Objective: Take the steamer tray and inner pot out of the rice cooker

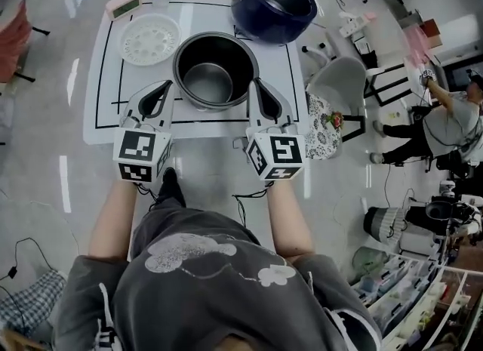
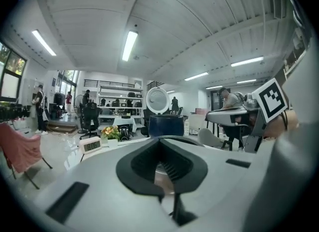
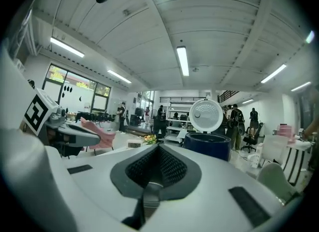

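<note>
Clock (image 2: 91, 144) (beyond inner pot (image 1: 215, 55)) perhaps reads 8:07.

steamer tray (image 1: 150, 38) left of inner pot (image 1: 213, 70)

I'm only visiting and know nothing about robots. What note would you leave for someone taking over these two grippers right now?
Left gripper: shut on the inner pot's left rim.
Right gripper: shut on its right rim.
The inner pot is out of the rice cooker, held between both grippers over the table's near side.
The steamer tray already lies on the table, at the left.
Done: both items are out.
Left: set the pot down, then release.
</note>
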Available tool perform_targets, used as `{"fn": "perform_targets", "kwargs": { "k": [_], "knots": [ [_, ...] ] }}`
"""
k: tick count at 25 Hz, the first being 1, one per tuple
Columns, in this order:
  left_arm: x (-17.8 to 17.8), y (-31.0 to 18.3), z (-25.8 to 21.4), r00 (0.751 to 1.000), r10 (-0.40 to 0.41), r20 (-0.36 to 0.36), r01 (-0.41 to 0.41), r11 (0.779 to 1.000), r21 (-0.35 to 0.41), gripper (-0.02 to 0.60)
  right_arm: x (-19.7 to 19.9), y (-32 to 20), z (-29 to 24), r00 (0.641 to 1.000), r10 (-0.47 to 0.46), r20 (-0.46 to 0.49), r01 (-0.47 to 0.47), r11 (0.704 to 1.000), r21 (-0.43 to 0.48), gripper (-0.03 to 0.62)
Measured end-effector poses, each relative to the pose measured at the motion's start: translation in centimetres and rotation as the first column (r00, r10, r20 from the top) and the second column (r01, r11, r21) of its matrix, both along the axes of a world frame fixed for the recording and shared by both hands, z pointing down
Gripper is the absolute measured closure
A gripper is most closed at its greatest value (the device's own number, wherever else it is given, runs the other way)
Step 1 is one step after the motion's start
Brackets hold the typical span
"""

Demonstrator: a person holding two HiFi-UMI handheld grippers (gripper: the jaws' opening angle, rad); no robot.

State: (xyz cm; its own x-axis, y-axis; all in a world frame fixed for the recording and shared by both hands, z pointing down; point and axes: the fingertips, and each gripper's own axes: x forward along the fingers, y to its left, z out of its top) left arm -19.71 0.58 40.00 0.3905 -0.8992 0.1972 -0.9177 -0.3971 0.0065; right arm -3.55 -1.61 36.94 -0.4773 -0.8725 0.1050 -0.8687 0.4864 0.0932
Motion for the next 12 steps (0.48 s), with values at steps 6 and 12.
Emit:
{"fn": "perform_targets", "kwargs": {
  "k": [6,12],
  "knots": [
    [1.6,4.2,-0.4,1.000,-0.013,0.006,0.013,1.000,-0.007,0.574,1.6,4.2,-0.6,1.000,-0.028,-0.001,0.028,1.000,0.005,0.566],
    [3.6,8.2,0.5,0.999,-0.034,0.008,0.034,0.999,-0.006,0.574,3.7,8.0,0.7,0.999,-0.052,0.010,0.052,0.999,-0.010,0.566]
  ]
}}
